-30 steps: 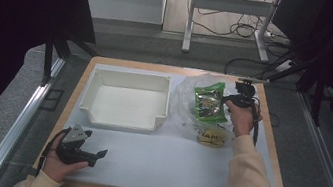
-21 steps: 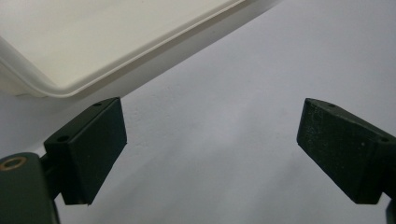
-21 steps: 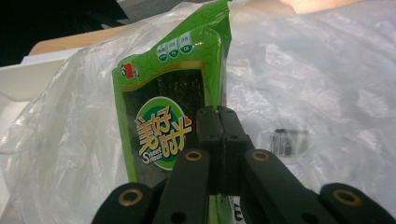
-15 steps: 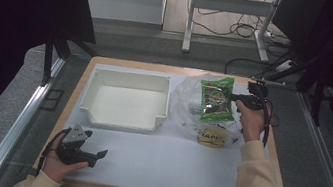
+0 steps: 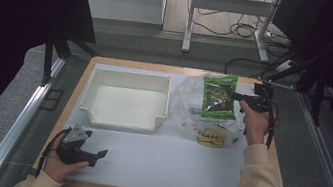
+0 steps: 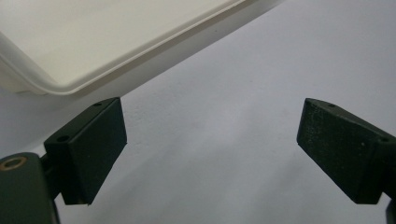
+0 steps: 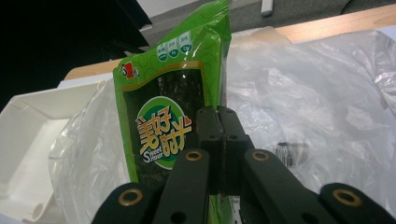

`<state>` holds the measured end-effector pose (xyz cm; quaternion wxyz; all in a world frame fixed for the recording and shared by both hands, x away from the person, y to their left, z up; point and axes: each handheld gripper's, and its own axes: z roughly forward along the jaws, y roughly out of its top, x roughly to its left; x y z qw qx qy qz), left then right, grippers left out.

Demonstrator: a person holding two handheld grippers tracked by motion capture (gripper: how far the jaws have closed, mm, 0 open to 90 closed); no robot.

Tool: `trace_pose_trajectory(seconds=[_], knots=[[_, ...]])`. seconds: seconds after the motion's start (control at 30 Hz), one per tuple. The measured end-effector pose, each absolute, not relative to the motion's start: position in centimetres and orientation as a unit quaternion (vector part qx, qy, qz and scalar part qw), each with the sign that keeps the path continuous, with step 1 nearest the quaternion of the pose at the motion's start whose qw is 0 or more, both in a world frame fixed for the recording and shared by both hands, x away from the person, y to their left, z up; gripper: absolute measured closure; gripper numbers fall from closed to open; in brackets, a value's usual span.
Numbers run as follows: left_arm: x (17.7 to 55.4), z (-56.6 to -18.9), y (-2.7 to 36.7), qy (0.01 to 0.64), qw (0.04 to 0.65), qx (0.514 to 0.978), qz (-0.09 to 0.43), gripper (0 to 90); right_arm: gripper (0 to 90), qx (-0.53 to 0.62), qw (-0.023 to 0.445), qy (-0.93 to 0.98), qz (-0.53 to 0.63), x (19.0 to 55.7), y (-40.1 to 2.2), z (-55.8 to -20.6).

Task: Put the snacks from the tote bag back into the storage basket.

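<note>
both sets differ: right gripper (image 7: 219, 140) jaws clamp green snack pkt (image 7: 173, 107), left gripper (image 6: 210, 154) jaws wide, empty.

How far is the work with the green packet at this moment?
Done: the right gripper is shut on the green packet, held above the clear plastic bag. In hand: carrying it. Left: the white tray holds nothing, a yellow packet lies in the bag, and the left gripper waits open on the table.

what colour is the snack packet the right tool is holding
Bright green snack packet with a dark middle panel and orange lettering; the right gripper view shows it best.
</note>
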<state>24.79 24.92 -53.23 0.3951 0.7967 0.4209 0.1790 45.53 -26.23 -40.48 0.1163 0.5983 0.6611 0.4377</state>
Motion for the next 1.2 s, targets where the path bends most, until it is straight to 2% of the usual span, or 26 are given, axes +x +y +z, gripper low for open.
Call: trace_pose_trajectory(seconds=[1.2], knots=[[24.7, -53.1, 25.1, 0.421, 0.398, 0.796, 0.177, 8.5, 89.6, 0.574, 0.125, 0.645, 0.489, 44.8, -24.6, -38.8]])
